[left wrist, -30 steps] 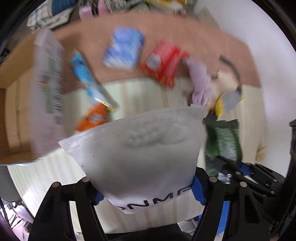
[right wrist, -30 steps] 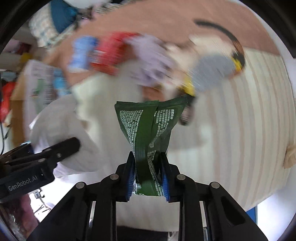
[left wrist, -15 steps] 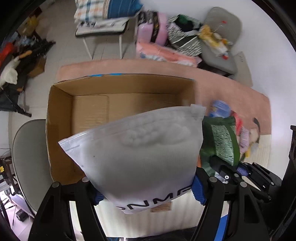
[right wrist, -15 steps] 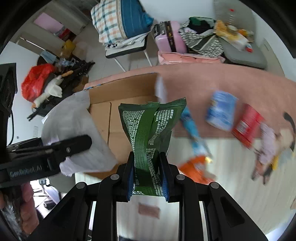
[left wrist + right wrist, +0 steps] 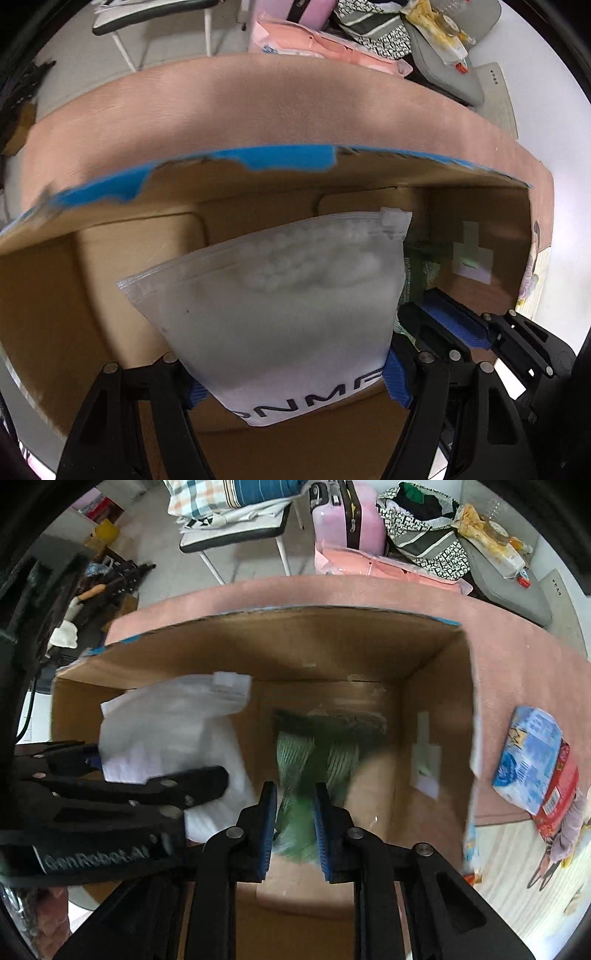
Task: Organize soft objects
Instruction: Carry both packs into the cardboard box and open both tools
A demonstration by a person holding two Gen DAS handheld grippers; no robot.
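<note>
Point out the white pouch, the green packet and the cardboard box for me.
white pouch (image 5: 280,317): left wrist view, middle of its frosted front.
green packet (image 5: 317,760): right wrist view, blurred striped body beyond the fingers.
cardboard box (image 5: 280,646): right wrist view, inner face of the far wall.

Readable text for your record:

1. White zip pouch, left wrist view: black capitals along its lower edge, seen upside down and cut off at both ends; you can make out roughly "ONMF". Full word cannot be told.

2. Left gripper body, right wrist view: pale lettering "GenRobot.AI", slightly blurred.

3. Blue packet and red packet, right wrist view: print present, too small and blurred for you to read.
</note>
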